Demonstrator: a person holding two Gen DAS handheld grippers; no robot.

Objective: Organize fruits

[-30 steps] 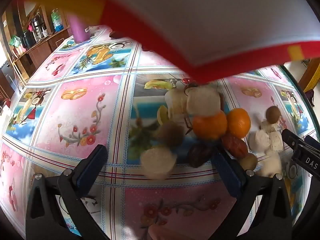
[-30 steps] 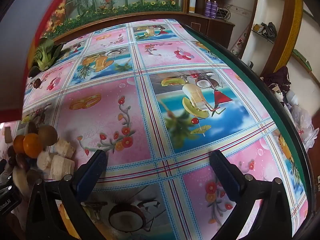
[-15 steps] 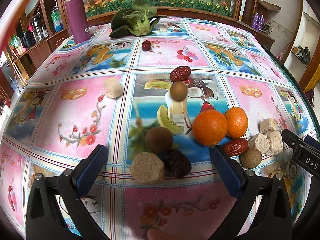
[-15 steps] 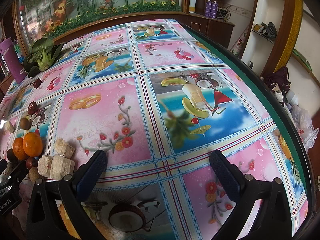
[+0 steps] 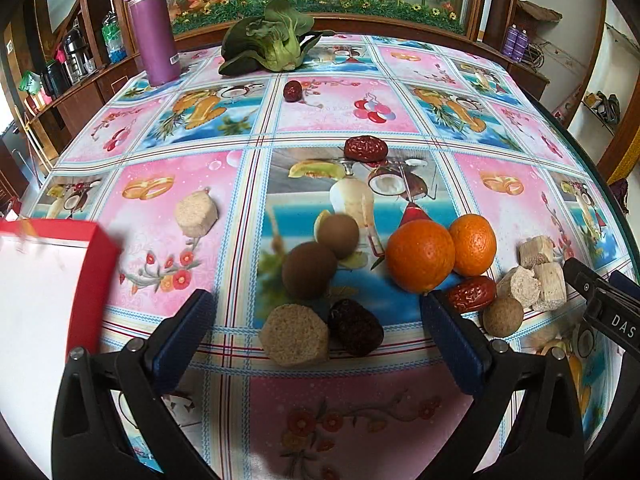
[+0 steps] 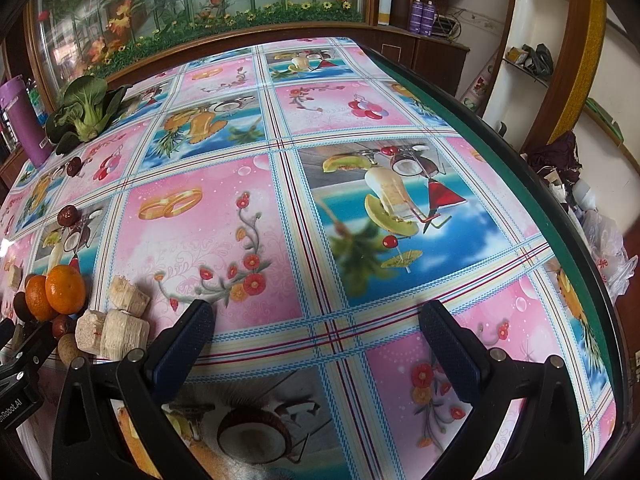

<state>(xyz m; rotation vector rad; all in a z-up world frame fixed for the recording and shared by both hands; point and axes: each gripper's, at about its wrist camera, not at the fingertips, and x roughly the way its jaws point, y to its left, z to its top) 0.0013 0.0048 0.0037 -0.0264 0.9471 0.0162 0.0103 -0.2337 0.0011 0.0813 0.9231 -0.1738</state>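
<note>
L wrist view:
- Left claw: spread wide, empty, held low over the worktop, pointing fwd.
- Directly ahead, between the tips: tan cut chunk touching a dark date; just beyond, two brown round fruits touching each other.
- Ahead-right: two oranges side by side, touching. Red date just past the right tip, long axis roughly across the view. Pale cut chunks and a small tan ball farther right.
- Strays: pale chunk ahead-left; wrinkled red date mid-worktop; small date far.
- Red-edged white box at left edge, blurred. Purple flask and leafy greens at far side.

R wrist view:
- Right claw: spread wide, empty, over bare cloth; nothing between tips.
- Fruit cluster lies at far left of this claw: oranges, pale chunks.

Judgement: the left claw is nearer and already lined up w/ the chunk and dark date; approx. a short reach fwd. No fruit sorted yet.
</note>
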